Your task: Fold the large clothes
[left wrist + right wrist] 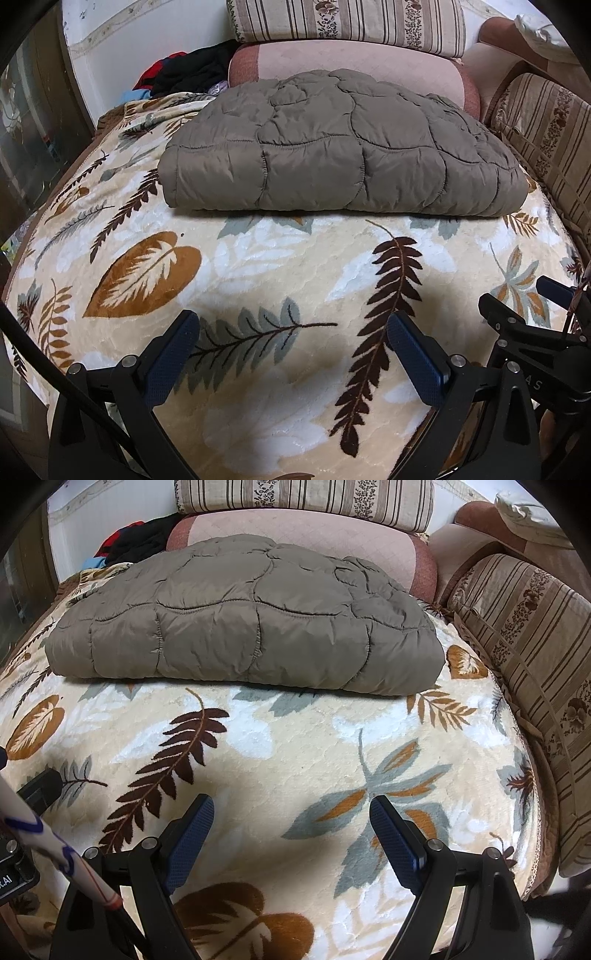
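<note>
A grey-brown quilted jacket [332, 147] lies folded into a thick rectangle on the leaf-patterned blanket [280, 266], toward the far side. It also shows in the right wrist view [243, 620]. My left gripper [293, 325] is open and empty, held over the blanket well short of the jacket's near edge. My right gripper [291, 808] is open and empty too, over the blanket [295, 760] in front of the jacket. The right gripper's body shows at the right edge of the left wrist view [535, 332].
Striped floral cushions [347, 22] and a pink bolster [354, 62] stand behind the jacket. Another striped cushion [528, 657] lines the right side. A pile of dark and red clothes [184, 74] lies at the back left. The blanket's edge drops off at the left.
</note>
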Demonstrator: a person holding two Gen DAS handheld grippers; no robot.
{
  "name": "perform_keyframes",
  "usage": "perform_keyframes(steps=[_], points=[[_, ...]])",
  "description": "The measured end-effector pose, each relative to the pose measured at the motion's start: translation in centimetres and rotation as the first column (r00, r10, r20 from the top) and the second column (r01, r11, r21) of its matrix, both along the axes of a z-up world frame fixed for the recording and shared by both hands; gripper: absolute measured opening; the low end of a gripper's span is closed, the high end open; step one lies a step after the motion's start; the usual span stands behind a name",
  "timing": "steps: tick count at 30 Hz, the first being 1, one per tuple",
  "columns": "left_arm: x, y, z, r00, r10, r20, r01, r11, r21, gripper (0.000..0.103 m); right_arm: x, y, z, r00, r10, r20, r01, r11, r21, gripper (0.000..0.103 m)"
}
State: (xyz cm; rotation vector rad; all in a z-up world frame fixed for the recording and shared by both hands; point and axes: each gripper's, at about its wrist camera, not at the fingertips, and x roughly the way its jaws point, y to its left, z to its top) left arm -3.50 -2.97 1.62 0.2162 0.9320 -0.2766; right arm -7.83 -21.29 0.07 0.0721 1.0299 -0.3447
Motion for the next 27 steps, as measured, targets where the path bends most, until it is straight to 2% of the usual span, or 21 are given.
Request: perform_keyframes(steps=[16, 27], points=[[-0.47, -0.35, -0.11, 1.000, -0.014, -0.001, 0.014, 1.000, 0.001, 0.101, -0.10, -0.08, 0.03, 1.000, -0.008, 0.008, 0.007, 1.000, 0.012, 0.090], [-0.15, -0.06, -0.50, 0.999, -0.015, -0.029, 0.014, 1.000, -0.017, 0.101, -0.05, 0.39, -0.05, 1.000, 0.009, 0.007, -0.009, 1.000, 0.012, 0.090]])
